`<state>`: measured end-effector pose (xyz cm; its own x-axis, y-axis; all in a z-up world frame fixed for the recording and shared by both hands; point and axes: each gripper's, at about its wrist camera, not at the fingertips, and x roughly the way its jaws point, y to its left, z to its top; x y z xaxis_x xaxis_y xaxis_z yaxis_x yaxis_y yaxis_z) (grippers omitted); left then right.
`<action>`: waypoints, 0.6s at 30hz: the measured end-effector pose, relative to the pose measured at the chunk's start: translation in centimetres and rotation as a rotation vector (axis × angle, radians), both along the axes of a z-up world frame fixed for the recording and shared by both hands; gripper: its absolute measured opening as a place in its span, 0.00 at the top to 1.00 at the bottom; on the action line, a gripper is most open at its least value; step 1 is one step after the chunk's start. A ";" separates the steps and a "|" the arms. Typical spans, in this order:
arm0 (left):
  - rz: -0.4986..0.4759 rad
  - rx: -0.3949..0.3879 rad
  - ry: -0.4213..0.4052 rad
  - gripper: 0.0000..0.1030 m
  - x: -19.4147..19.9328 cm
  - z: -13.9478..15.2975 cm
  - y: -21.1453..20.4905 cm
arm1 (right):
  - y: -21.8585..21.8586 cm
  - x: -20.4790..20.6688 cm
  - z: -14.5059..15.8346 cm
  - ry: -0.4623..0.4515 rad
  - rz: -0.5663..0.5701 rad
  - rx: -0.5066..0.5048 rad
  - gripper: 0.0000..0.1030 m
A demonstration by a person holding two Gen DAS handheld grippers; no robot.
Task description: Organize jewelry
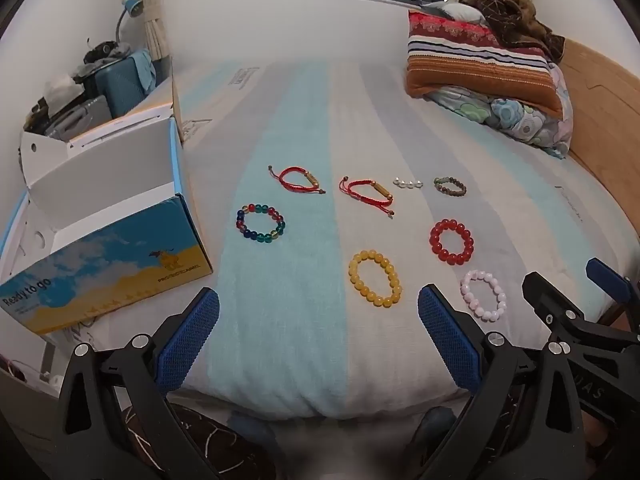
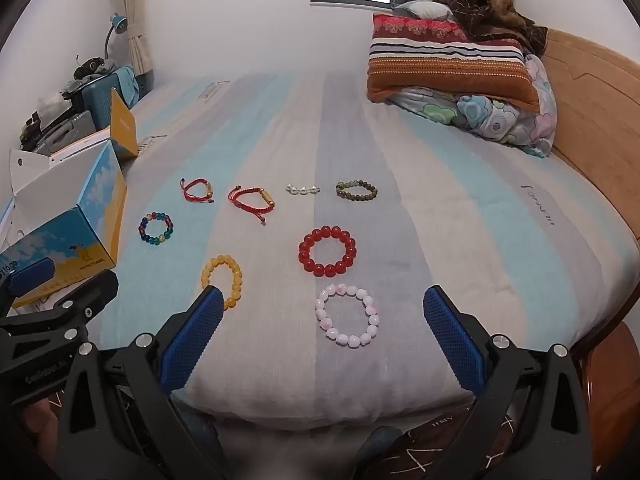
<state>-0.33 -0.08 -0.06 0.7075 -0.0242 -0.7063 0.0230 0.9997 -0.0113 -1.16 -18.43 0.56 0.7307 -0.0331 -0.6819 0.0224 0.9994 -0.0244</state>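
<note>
Judging by layout, your right claw [image 2: 323, 320], spread and empty, sits nearest the pink bracelet [image 2: 346, 315] lying flat dead ahead between its fingers; left claw [image 1: 319, 322] also spread, box [image 1: 108, 248] to its left.

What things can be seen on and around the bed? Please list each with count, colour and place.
bead bracelets: five; red, pink, yellow, multicolour, dark green; on the bed
cord bracelets: two, red, far row left
pearl piece: one, white, far row
box: one, blue and yellow, open, bed's left edge
pillows: stack, striped and floral, far right
brown blanket: one, on the pillows
lamp: one, blue, far left
suitcase: one, teal, left of the bed
left gripper: black, blue pads, open, empty
right gripper: same, open, empty
</note>
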 end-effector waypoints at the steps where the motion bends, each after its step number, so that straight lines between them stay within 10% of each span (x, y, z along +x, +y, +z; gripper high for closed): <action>1: -0.001 0.008 0.006 0.05 0.2 0.0 -0.4 | 0.0 0.0 0.0 0.002 0.001 0.002 0.07; 18: -0.013 0.014 0.004 0.05 0.3 0.5 0.1 | -0.2 -0.1 0.0 -0.002 -0.001 0.006 0.07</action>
<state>0.01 0.03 0.44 0.7042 -0.0235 -0.7096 0.0363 0.9993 0.0030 -1.24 -18.61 0.59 0.7319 -0.0296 -0.6807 0.0235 0.9996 -0.0183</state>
